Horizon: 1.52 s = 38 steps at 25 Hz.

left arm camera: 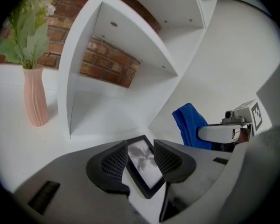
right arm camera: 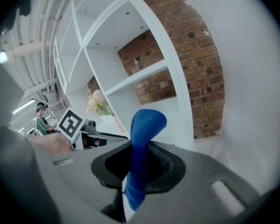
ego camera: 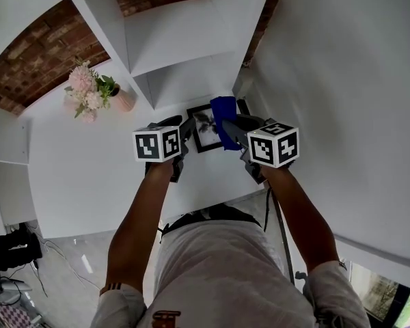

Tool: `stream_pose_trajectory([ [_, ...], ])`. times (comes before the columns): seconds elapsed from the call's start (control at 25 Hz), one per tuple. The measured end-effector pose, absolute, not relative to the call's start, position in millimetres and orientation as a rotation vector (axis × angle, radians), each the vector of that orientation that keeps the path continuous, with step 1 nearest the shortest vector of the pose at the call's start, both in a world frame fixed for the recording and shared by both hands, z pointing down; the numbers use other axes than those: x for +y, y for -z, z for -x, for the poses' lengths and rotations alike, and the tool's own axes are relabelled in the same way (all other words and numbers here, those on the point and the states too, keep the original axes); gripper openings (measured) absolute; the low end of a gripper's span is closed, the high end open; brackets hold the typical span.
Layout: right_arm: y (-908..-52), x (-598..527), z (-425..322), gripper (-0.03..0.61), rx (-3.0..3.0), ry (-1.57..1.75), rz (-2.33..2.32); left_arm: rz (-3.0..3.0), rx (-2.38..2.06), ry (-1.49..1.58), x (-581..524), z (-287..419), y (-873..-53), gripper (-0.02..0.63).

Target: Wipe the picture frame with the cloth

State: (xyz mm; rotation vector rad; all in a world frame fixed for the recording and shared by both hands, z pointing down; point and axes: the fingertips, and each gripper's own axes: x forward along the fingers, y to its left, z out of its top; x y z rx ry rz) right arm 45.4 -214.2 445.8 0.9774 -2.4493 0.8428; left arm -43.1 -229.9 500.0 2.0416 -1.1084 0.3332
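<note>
**Desk:** What's sitting on your left?

**Operator:** I'm seeing a pink vase [ego camera: 121, 100] of flowers standing on the white table [ego camera: 89, 176], well apart from the work. A white shelf unit [ego camera: 171, 39] is rising beside it, and a brick wall [ego camera: 34, 53] is showing behind.

**Desk:** And the left gripper?

**Operator:** I'm holding the left gripper [left arm camera: 140, 146] narrowed onto the picture frame [ego camera: 205, 130]. The black frame is standing between the jaws, which are pressing on it from both sides. The frame is sitting near the foot of the shelf unit, towards the table's right end, tilted with its printed face looking up at me.

**Desk:** Where's the cloth?

**Operator:** The right gripper [right arm camera: 139, 167] is clamping the blue cloth [right arm camera: 142, 139], and a fold is sticking up out of the closed jaws. From the head view the cloth is hanging at the frame's upper right corner. I'm not able to tell whether it's touching the glass.
</note>
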Motion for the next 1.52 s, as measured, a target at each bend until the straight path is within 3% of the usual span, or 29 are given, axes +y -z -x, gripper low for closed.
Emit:
stream_pose_trajectory([
  [0.4, -348, -207, -23, 0.06, -2.814, -0.528, -0.994, -2.471, -1.203, 0.031, -220, 49, -367, 0.104],
  [0.76, -296, -184, -4, 0.06, -3.034, -0.249, -0.951, -2.725, -1.272, 0.215, -194, 47, -294, 0.023],
  [1.16, -275, -162, -1, 0.058, -3.11, 0.016, -0.951, -2.788, -1.311, 0.288, -175, 49, -273, 0.0],
  [1.52, -276, -159, -2, 0.057, -3.112, 0.05, -0.972, -2.8, -1.298, 0.287, -172, 47, -274, 0.0],
])
